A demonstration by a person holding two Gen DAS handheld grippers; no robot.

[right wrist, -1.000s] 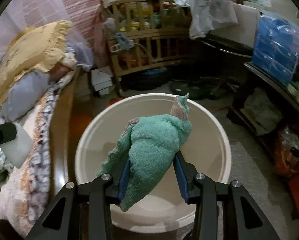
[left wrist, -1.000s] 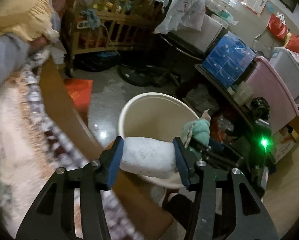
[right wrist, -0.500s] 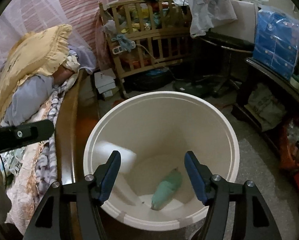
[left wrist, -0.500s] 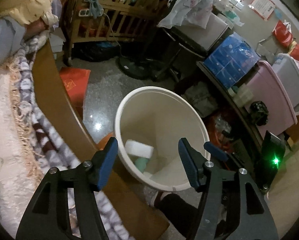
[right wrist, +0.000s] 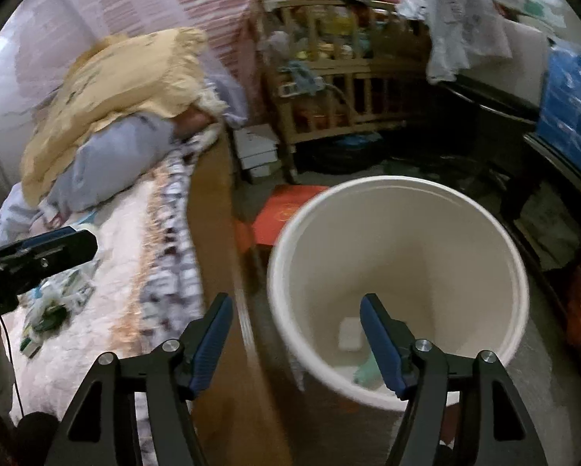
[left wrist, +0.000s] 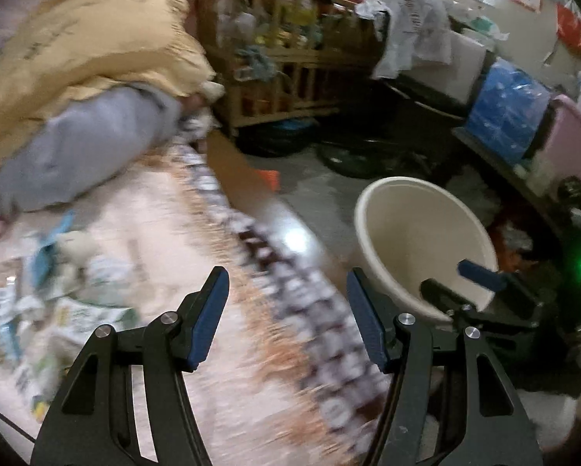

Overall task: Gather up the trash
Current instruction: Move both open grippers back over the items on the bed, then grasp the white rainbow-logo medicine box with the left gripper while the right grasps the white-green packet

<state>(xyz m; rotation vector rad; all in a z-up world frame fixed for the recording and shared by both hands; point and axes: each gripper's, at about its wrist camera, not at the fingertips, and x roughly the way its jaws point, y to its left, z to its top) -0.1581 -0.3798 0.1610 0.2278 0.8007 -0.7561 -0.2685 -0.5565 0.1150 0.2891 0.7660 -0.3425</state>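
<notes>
Trash [right wrist: 349,334] in cream bucket [right wrist: 484,217], left tool [left wrist: 286,318] over bed [left wrist: 143,213], right tool [right wrist: 295,341] angled down, both agape, empty.

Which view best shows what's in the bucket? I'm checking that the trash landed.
The right wrist view: it looks down into the bucket at a white piece and a green cloth. The left wrist view shows only its inner wall.
</notes>
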